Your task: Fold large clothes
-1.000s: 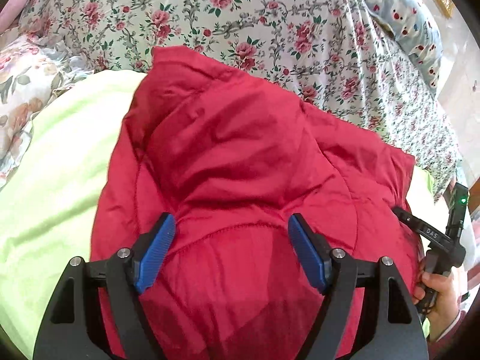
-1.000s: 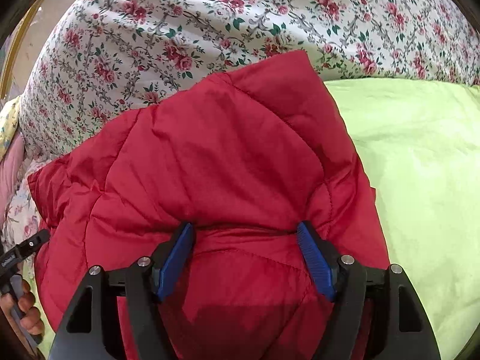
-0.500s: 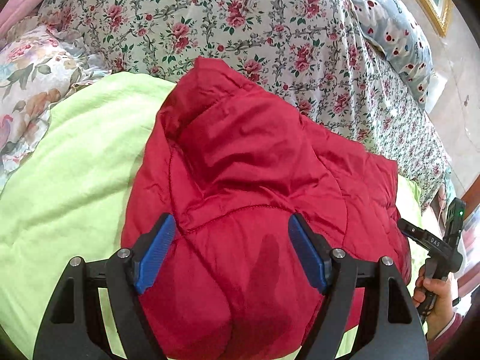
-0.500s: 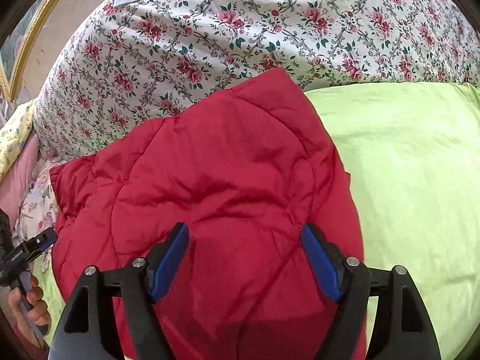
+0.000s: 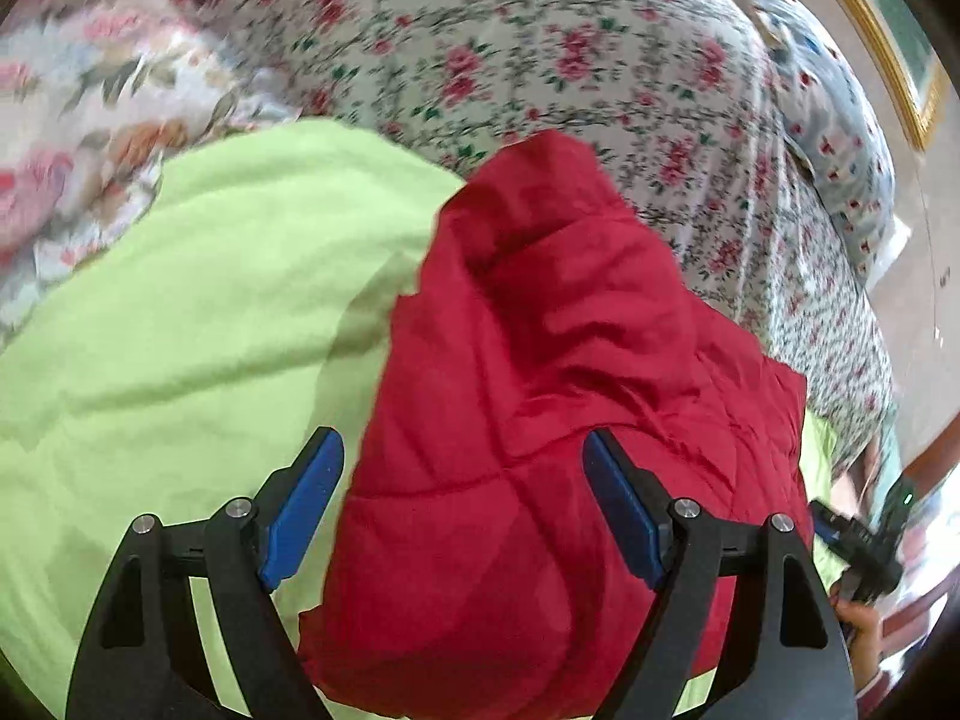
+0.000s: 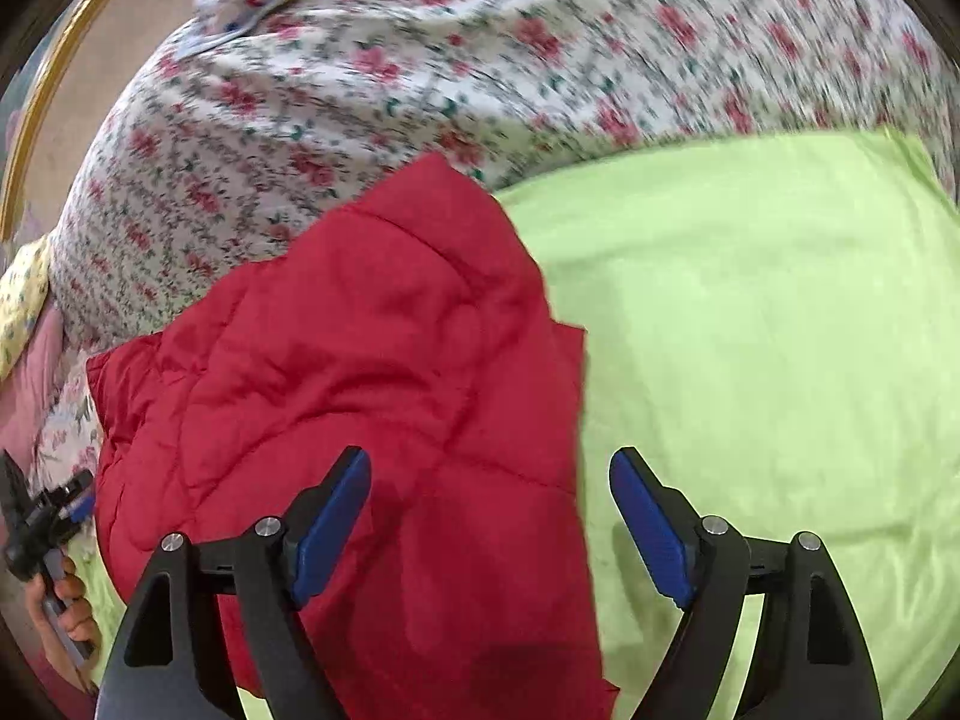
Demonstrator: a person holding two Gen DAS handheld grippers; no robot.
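A red quilted jacket (image 5: 570, 420) lies folded in a puffy bundle on a lime-green sheet (image 5: 180, 330). My left gripper (image 5: 459, 450) hovers over the jacket's left edge, its jaws opening. Its blue pads (image 5: 306, 504) stand apart from the fabric and press on nothing. My right gripper (image 6: 491, 462) hangs over the jacket's (image 6: 360, 390) right edge, half above the green sheet (image 6: 750, 330). Its jaws are opening too, with nothing gripped. Each view shows the other gripper at its edge, held in a hand (image 5: 864, 618) (image 6: 66, 606).
A floral quilt (image 5: 540, 60) is piled behind the jacket. A spotted pillow (image 5: 840, 120) and a gold picture frame (image 5: 888, 60) are at the far right. More flowered bedding (image 5: 72, 138) lies at the left. The green sheet spreads wide on both sides.
Both grippers slid outward, the left one to the left and the right one to the right, so each now sits over a side edge of the jacket. Their jaws stand slightly wider.
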